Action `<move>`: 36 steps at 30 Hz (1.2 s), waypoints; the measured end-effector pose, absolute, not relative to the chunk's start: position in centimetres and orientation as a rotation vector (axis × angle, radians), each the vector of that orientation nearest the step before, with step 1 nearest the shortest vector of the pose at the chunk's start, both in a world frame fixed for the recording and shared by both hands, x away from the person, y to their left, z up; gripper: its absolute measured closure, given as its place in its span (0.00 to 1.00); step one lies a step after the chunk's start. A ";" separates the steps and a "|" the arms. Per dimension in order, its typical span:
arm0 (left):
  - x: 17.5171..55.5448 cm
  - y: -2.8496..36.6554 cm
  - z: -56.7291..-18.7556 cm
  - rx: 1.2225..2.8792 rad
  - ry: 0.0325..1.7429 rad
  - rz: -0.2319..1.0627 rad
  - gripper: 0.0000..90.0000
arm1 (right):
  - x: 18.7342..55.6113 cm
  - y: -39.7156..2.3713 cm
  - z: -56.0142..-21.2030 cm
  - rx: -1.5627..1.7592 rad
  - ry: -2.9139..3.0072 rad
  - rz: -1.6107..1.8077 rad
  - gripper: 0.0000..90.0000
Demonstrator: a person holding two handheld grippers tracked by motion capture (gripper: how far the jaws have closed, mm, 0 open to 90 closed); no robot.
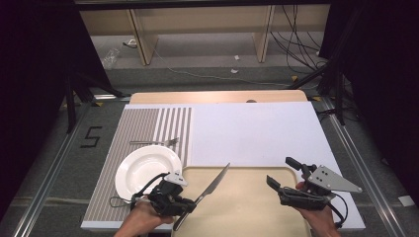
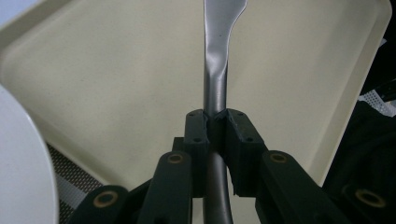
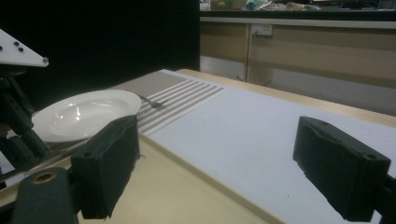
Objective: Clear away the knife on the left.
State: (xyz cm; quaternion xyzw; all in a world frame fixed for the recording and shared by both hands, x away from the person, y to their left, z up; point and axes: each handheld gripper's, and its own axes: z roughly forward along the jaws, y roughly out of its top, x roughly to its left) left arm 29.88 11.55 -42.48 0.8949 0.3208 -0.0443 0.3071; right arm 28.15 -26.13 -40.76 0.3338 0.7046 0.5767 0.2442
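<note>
My left gripper (image 1: 189, 204) is shut on the handle of a steel table knife (image 1: 213, 183). The blade points up and to the right, over the near left part of a beige tray (image 1: 257, 207). In the left gripper view the two pads (image 2: 196, 130) clamp the knife (image 2: 215, 70) by its neck, above the tray (image 2: 116, 70). A white plate (image 1: 146, 170) lies just left of this gripper. My right gripper (image 1: 279, 170) is over the tray's right side, open, with nothing between its jaws (image 3: 224, 168).
A fork (image 1: 155, 142) lies on the striped placemat (image 1: 143, 126) beyond the plate. A white mat (image 1: 252, 131) covers the table behind the tray. The right gripper view shows the plate (image 3: 84, 114), the fork (image 3: 152, 101) and the other gripper (image 3: 14, 116) at far left.
</note>
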 end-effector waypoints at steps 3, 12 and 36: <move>29.9 11.1 -42.9 2.376 0.851 -0.140 0.88 | 28.2 -26.2 -40.8 0.915 1.926 1.571 0.17; 30.0 10.4 -43.9 2.410 0.883 -0.173 0.88 | 28.1 -26.1 -40.7 0.912 1.924 1.577 0.17; 30.7 9.5 -46.1 2.468 0.960 -0.264 0.88 | 28.1 -26.0 -40.6 0.908 1.926 1.578 0.17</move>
